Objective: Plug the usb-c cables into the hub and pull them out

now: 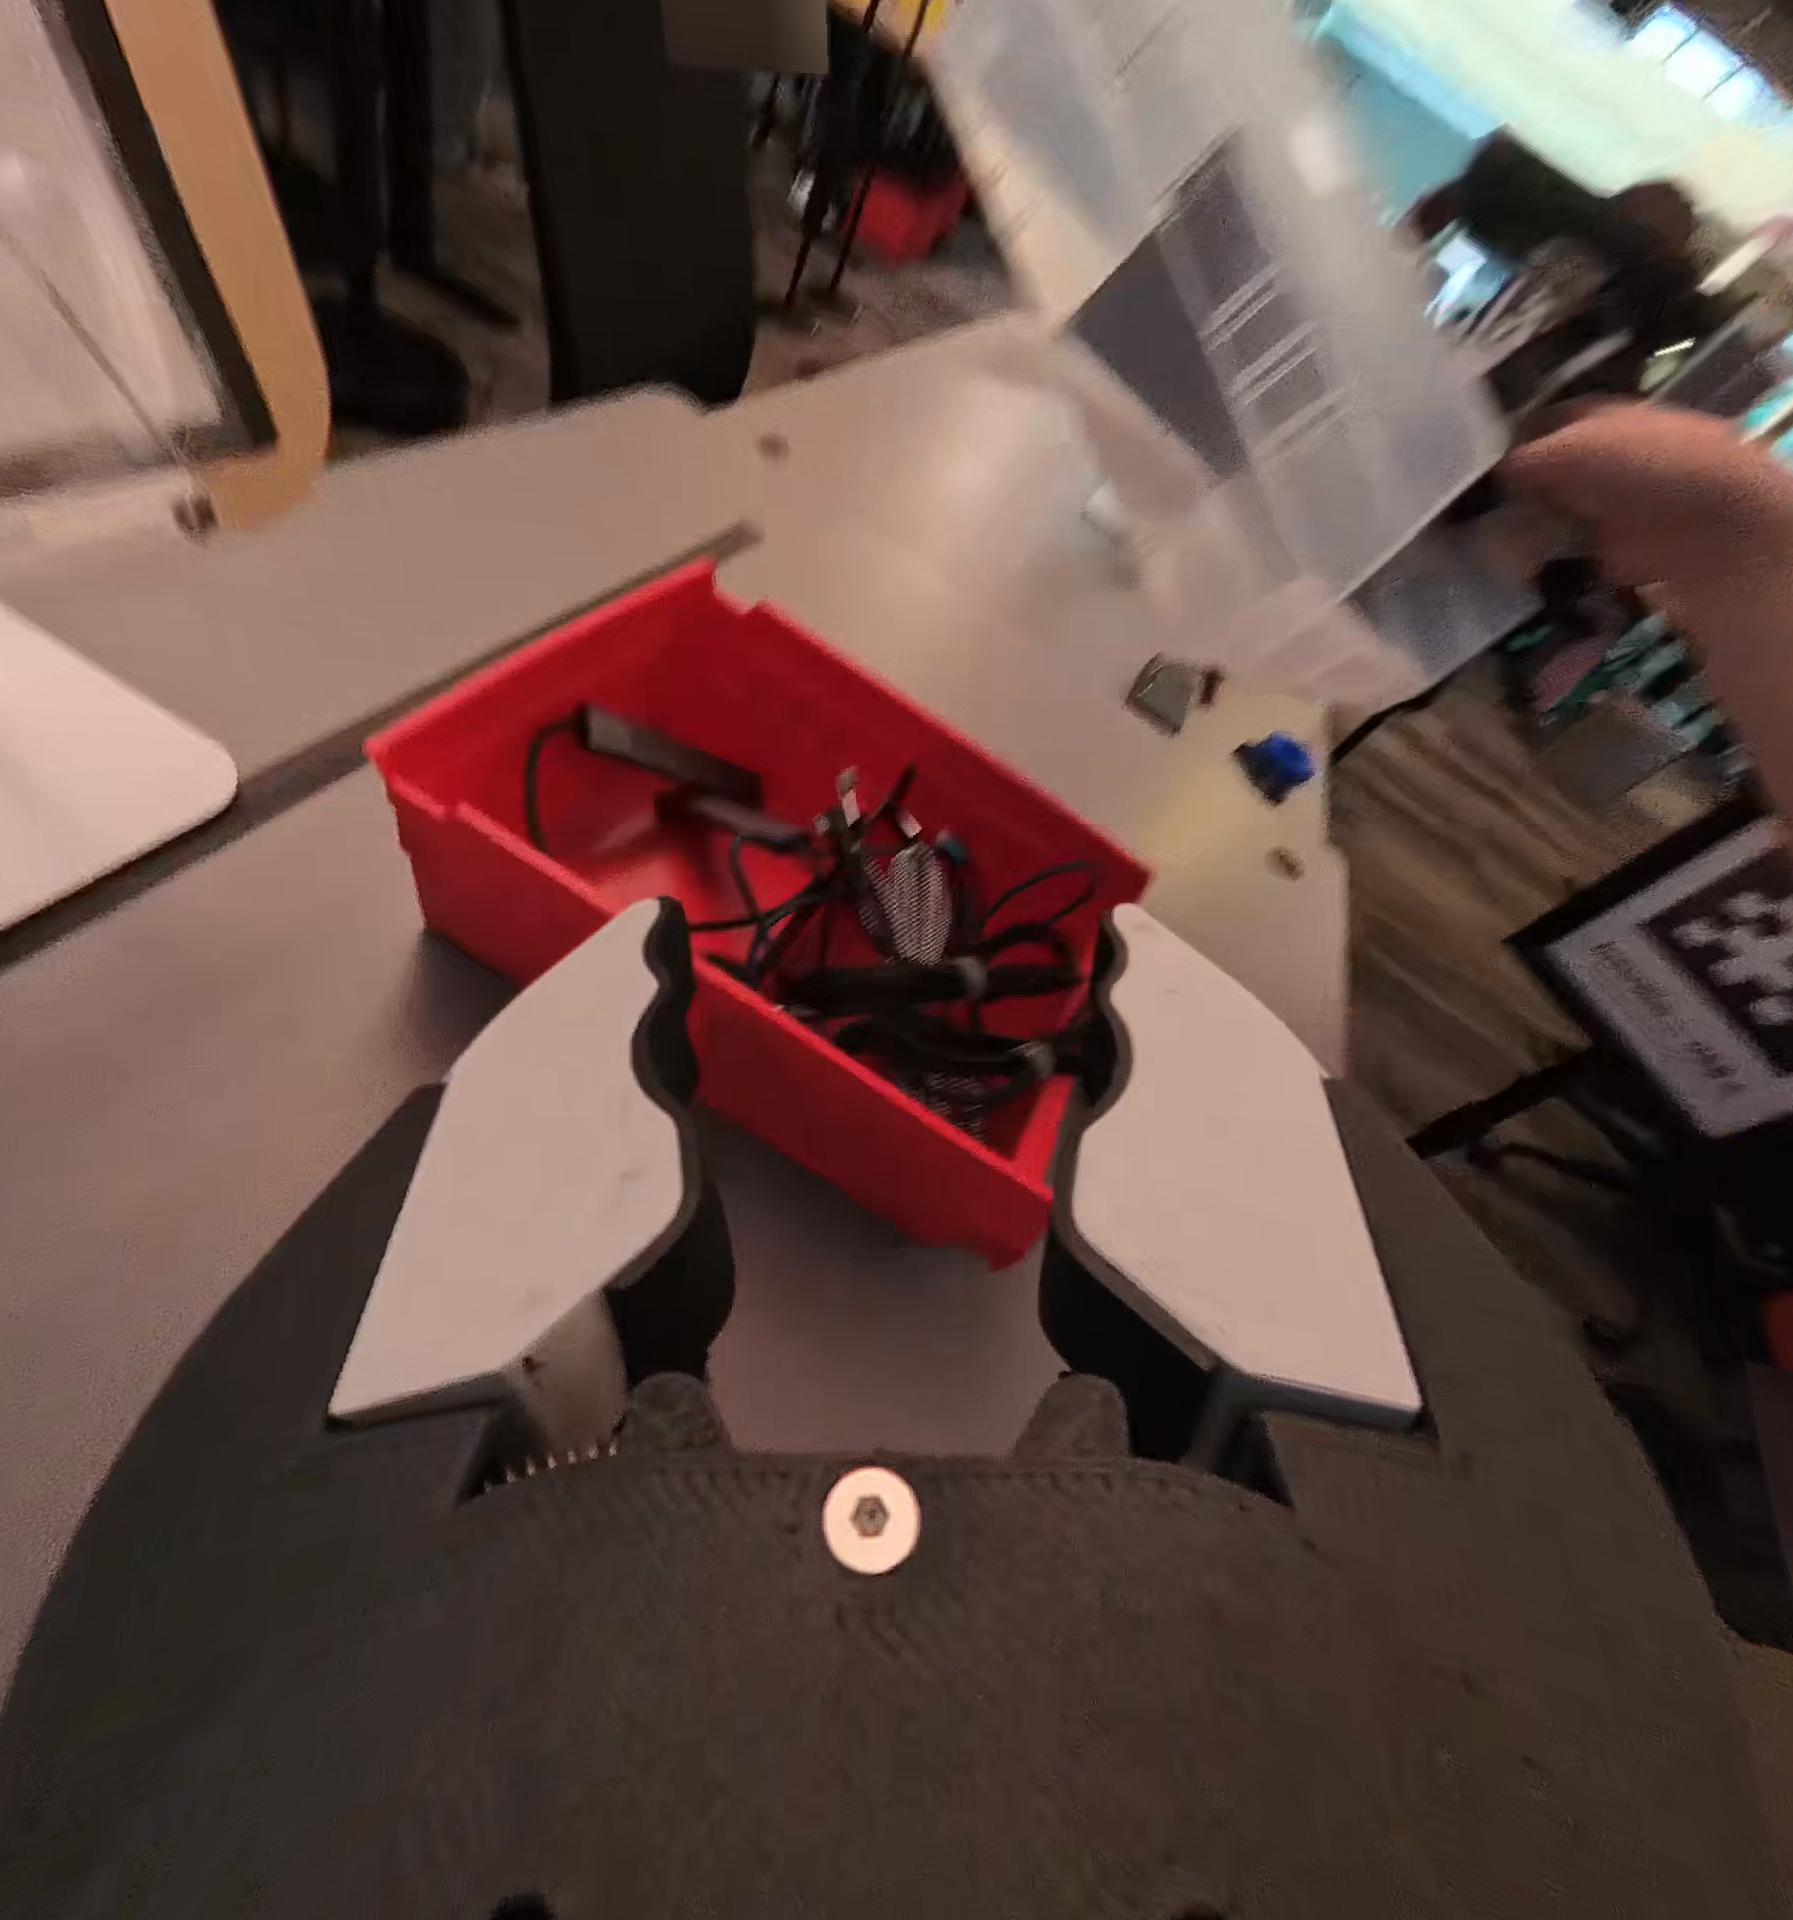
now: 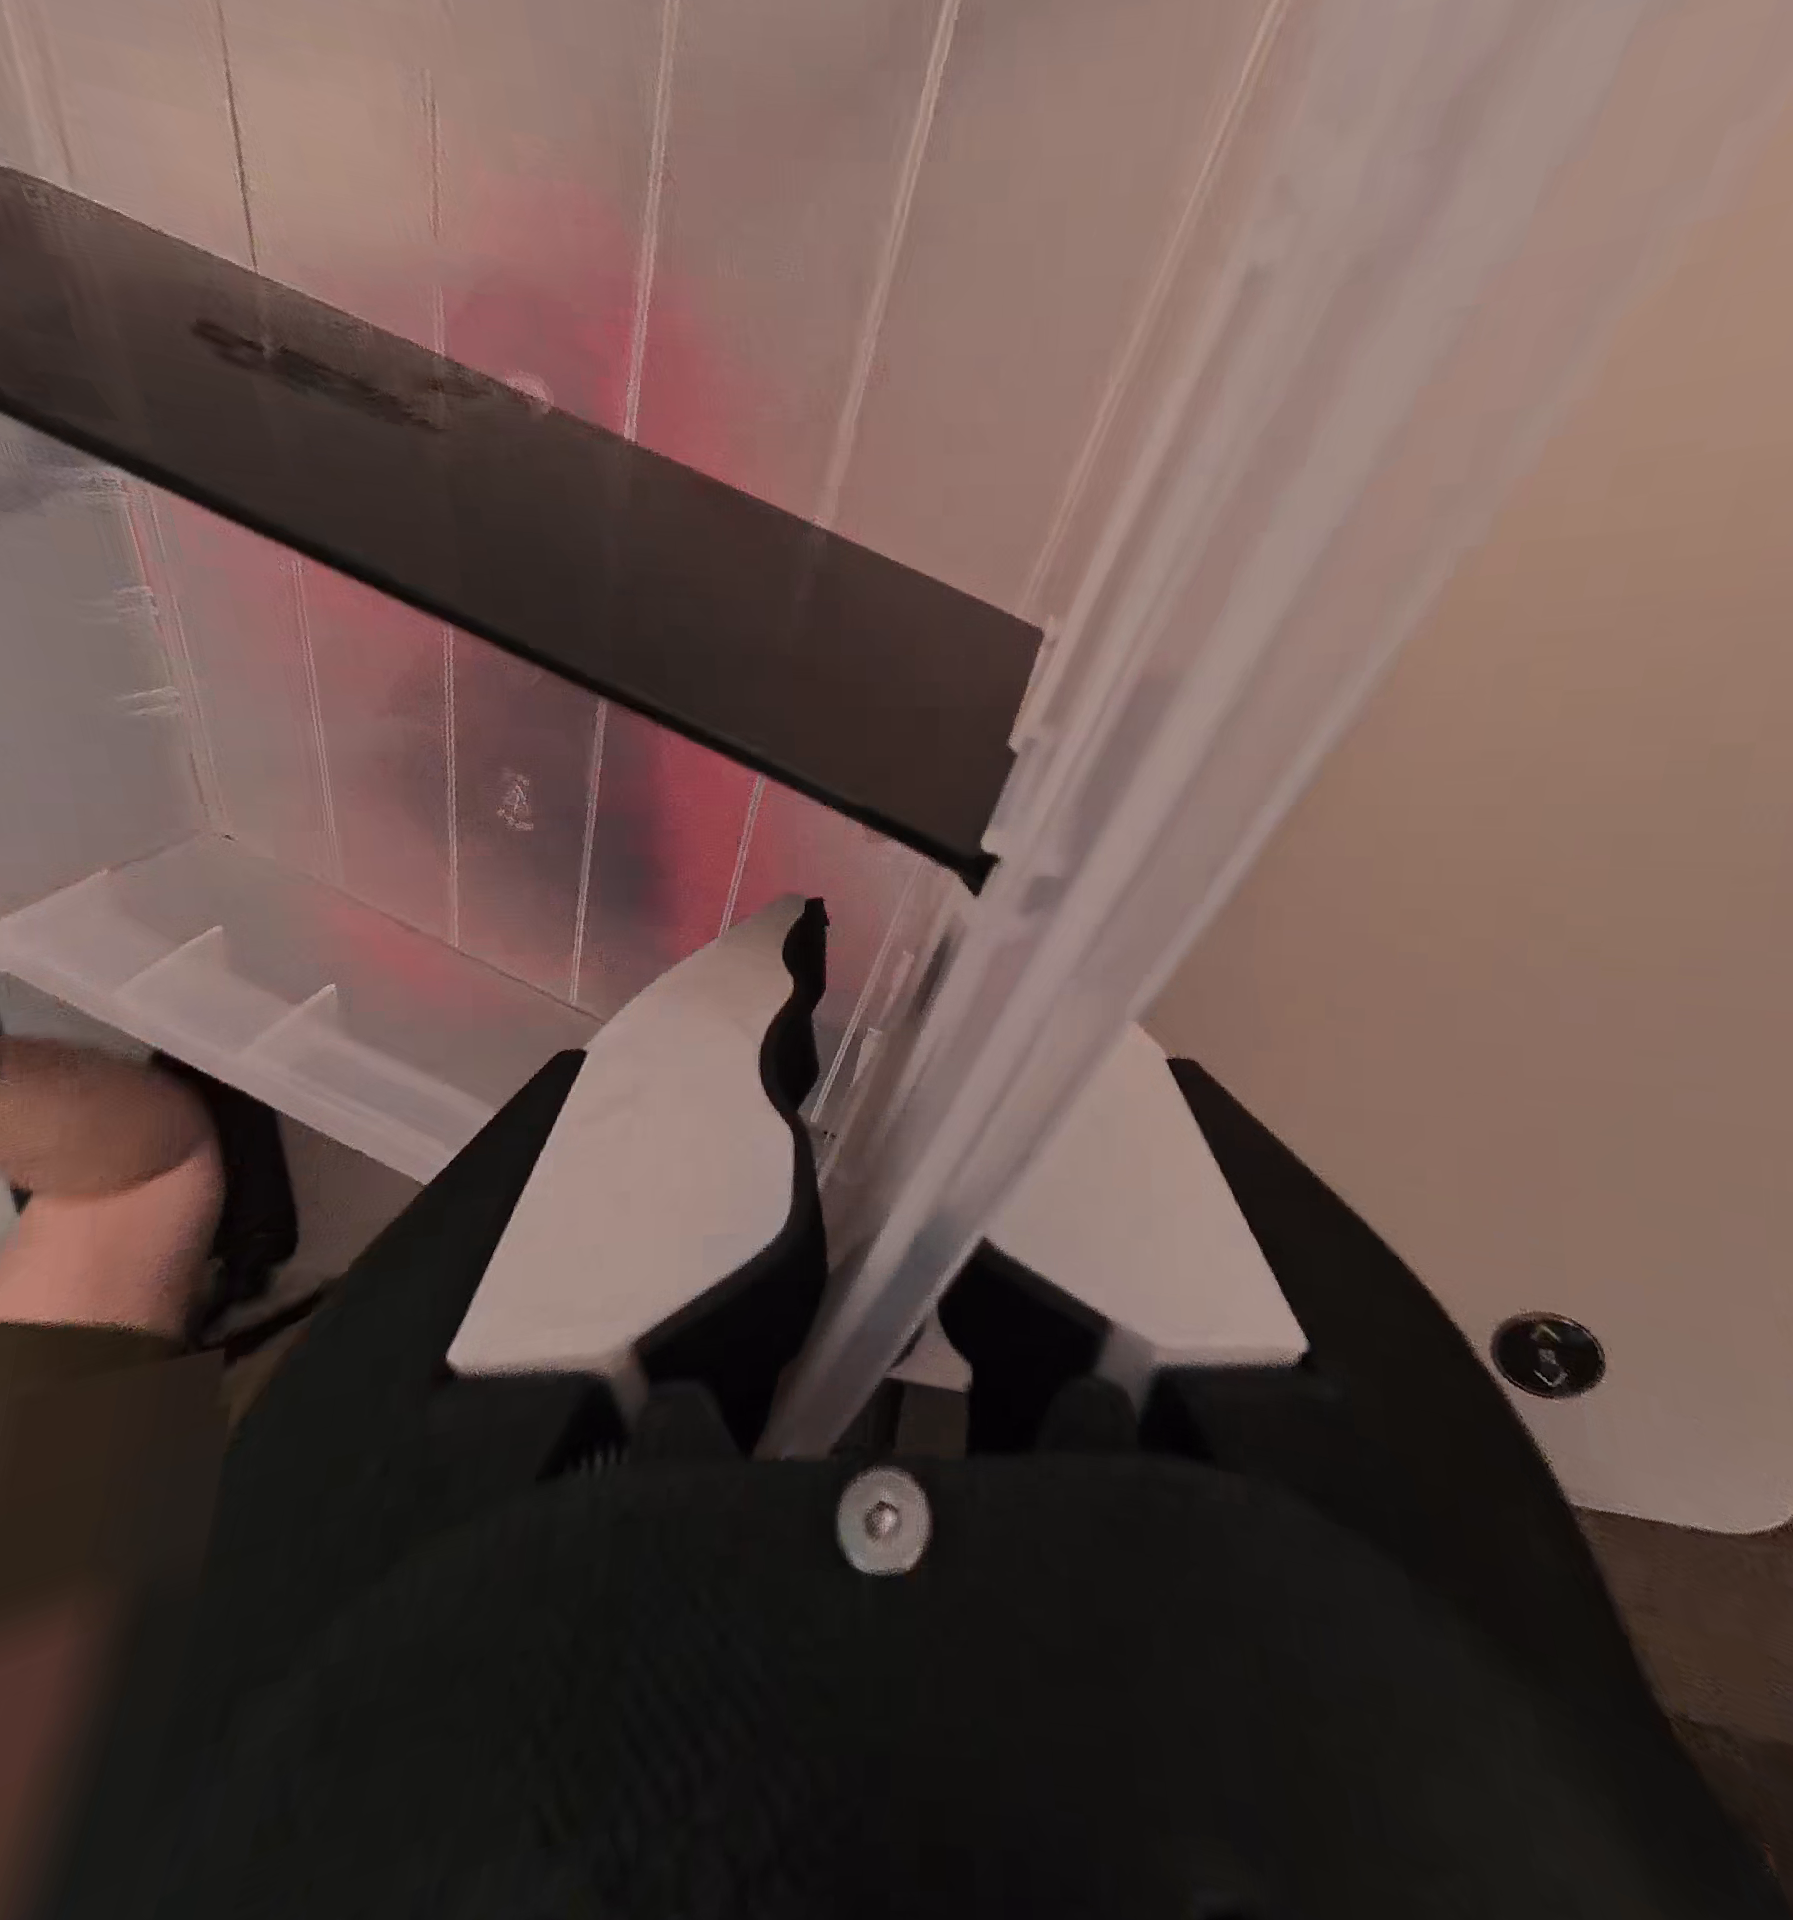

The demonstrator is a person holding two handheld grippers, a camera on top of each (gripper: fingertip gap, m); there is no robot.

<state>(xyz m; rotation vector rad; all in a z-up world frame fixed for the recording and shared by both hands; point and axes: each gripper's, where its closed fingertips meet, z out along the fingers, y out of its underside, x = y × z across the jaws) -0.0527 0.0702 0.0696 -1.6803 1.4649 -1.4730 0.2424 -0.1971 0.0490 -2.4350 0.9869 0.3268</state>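
Left gripper [image 1: 887, 940] gapes wide, empty, above a red bin [image 1: 861, 1153] — tangled usb-c cables [image 1: 933, 987] and a dark hub [image 1: 653, 743] inside.
Right gripper [image 2: 876, 997] clamps a clear plastic box's wall [image 2: 1100, 831] — lifted, blurred.

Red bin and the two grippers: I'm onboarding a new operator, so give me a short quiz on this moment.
1. True or false: the tangled black cables lie inside the red bin.
2. Which gripper is shut on the translucent plastic container? A left, B right.
3. Fill in: the left gripper, fingers apart, holds ____.

Key: 1 true. 2 B, the right gripper clamps the container's wall. 3 nothing.
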